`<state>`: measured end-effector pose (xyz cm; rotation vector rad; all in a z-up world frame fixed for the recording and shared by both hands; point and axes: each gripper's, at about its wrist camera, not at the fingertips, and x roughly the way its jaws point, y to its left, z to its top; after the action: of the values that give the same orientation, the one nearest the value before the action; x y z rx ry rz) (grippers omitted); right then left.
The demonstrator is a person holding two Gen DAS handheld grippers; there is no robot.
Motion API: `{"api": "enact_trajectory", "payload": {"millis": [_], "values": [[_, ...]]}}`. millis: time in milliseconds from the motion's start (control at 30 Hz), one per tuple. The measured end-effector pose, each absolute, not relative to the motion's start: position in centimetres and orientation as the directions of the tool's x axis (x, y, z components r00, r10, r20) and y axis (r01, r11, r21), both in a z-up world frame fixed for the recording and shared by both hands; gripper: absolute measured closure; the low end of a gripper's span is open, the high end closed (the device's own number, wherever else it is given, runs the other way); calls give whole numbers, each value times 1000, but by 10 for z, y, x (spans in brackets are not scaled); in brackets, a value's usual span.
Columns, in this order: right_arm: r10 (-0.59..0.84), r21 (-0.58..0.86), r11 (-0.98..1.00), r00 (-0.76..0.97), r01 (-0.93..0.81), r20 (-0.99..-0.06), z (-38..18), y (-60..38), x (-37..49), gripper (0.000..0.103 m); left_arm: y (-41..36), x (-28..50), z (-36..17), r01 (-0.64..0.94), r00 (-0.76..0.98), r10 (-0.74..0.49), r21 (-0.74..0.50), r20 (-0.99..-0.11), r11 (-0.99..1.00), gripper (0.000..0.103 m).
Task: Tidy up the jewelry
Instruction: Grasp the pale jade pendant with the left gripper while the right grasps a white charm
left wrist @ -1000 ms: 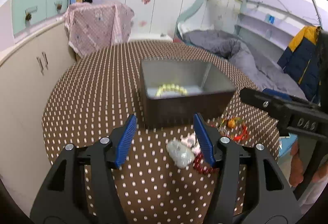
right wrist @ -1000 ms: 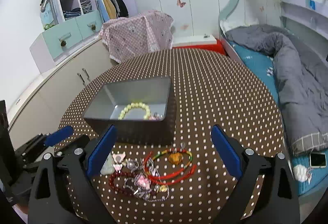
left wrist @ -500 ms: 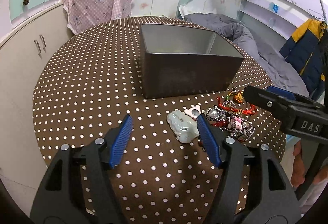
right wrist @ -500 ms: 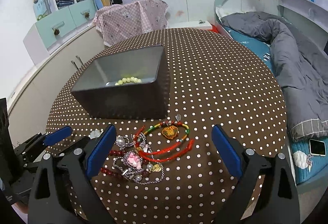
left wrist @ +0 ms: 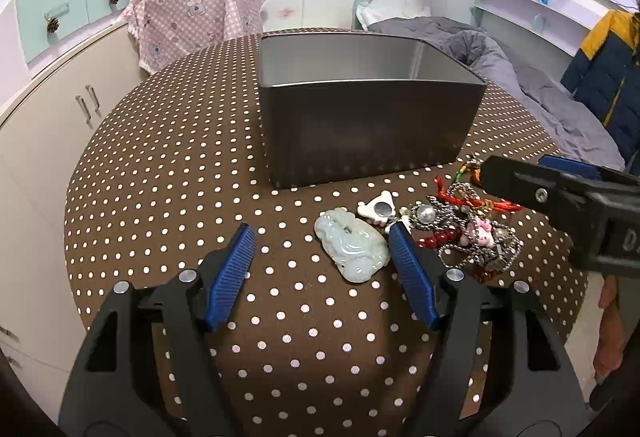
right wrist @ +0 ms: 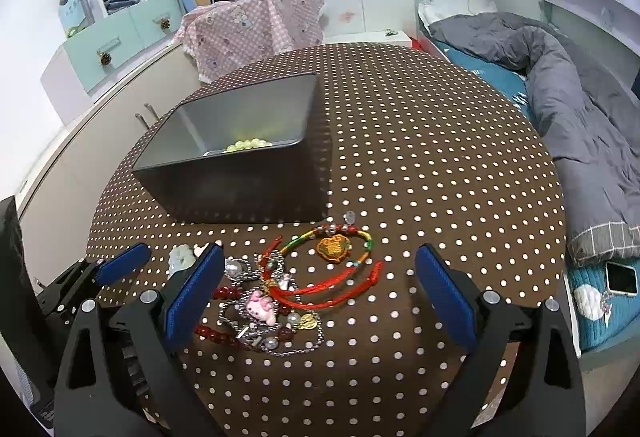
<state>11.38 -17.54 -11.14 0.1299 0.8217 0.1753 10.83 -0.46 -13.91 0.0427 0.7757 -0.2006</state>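
1. my left gripper (left wrist: 320,269) is hanging low over the table (left wrist: 160,165) with its blue pads spread wide and nothing between them gripped; the pale jade pendant (left wrist: 352,251) is lying flat in the gap, close to the right-hand pad but i cannot tell if it is touching.
2. my right gripper (right wrist: 320,301) is also sitting spread wide, hovering over the tangled jewelry pile (right wrist: 264,309), pinching nothing.
3. in the left wrist view i am seeing a small white charm (left wrist: 378,211) just beyond the pendant, and to its right the tangle of silver chain, dark red beads and a pink bunny charm (left wrist: 482,233).
4. in the right wrist view the pile is showing a pink charm (right wrist: 262,307), a silver ball chain, red beads and a small gold disc (right wrist: 307,321), all overlapping.
5. a red cord bracelet (right wrist: 340,287) is looping out of the pile toward the right, and a multicoloured cord bracelet with a gold heart pendant (right wrist: 334,248) is lying just beyond it, near the box.
6. the dark grey box (right wrist: 248,181) is standing open on the table beyond the loose pieces, and a yellow-green bead bracelet (right wrist: 248,145) is lying inside it on the floor of the box.
7. the left gripper's tip is showing at the left edge of the right wrist view, beside the pendant.
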Motion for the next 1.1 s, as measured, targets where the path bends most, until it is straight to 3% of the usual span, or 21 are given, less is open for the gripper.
{"api": "enact_trajectory", "payload": {"millis": [67, 133, 400, 533, 767, 933, 1033, 1100], "values": [[200, 171, 979, 669, -110, -716, -111, -172, 114, 11, -5, 107, -140, 171, 708, -122, 1, -695, 985, 66], [196, 164, 980, 671, -112, -715, -111, -171, 113, 11, -5, 106, -139, 162, 717, -101, 24, -689, 987, 73], [322, 173, 945, 695, -278, -643, -99, -152, 101, 12, 13, 102, -139, 148, 711, -136, -43, -690, 988, 73], [390, 148, 911, 686, -385, -614, -95, -133, 98, 30, 22, 101, -138, 150, 706, -163, -79, -689, 986, 73], [375, 93, 895, 623, -436, -686, -110, -105, 120, 61, 39, 101, -137, 130, 706, -168, -107, -688, 986, 73], [325, 44, 897, 590, -439, -739, -124, -94, 135, 66, 48, 103, -137, 116, 708, -169, -123, -686, 986, 73], [322, 42, 890, 562, -453, -762, -131, -89, 138, 78, 49, 105, -137, 115, 711, -172, -129, -682, 985, 73], [301, 14, 892, 569, -453, -765, -133, -85, 139, 81, 49, 105, -137, 115, 712, -173, -130, -680, 985, 73]]}}
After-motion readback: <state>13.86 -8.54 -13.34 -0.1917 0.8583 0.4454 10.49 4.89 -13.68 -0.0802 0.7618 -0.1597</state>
